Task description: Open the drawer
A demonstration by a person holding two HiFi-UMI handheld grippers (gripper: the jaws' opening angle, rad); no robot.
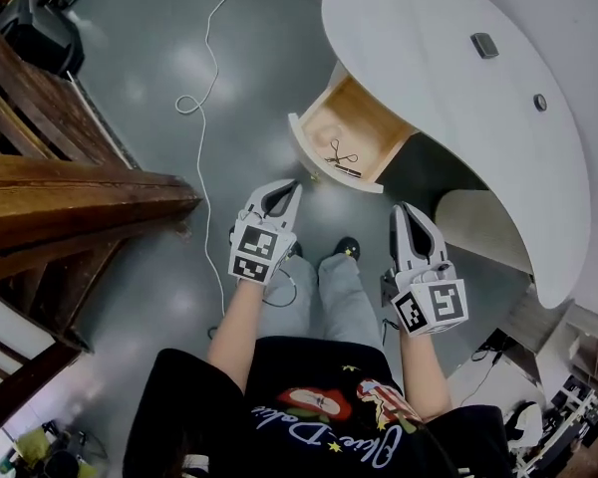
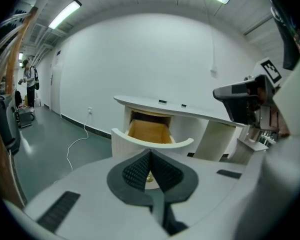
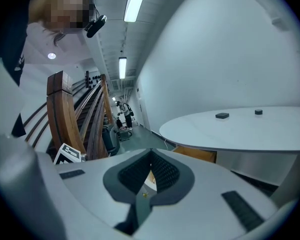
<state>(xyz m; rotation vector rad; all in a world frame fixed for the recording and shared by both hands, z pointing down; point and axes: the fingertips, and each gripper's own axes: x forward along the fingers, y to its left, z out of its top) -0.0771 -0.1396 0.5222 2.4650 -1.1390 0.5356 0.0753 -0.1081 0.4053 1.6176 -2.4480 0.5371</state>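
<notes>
The drawer (image 1: 364,118) of the white curved desk (image 1: 448,98) stands pulled out, its wooden inside showing. A small black wiry object (image 1: 341,157) lies in it near the curved white front (image 1: 324,170). My left gripper (image 1: 295,185) hangs just in front of that panel, apart from it, shut with nothing between its pads. In the left gripper view the left gripper (image 2: 150,152) points at the open drawer (image 2: 149,133). My right gripper (image 1: 401,209) is to the right, also shut and empty. The right gripper view shows the right gripper (image 3: 150,152) below the desk top (image 3: 240,129).
A wooden stair rail (image 1: 70,197) fills the left side. A white cable (image 1: 204,88) runs across the grey floor. Two small dark items (image 1: 484,45) lie on the desk top. The person's legs and shoe (image 1: 347,250) are below the grippers.
</notes>
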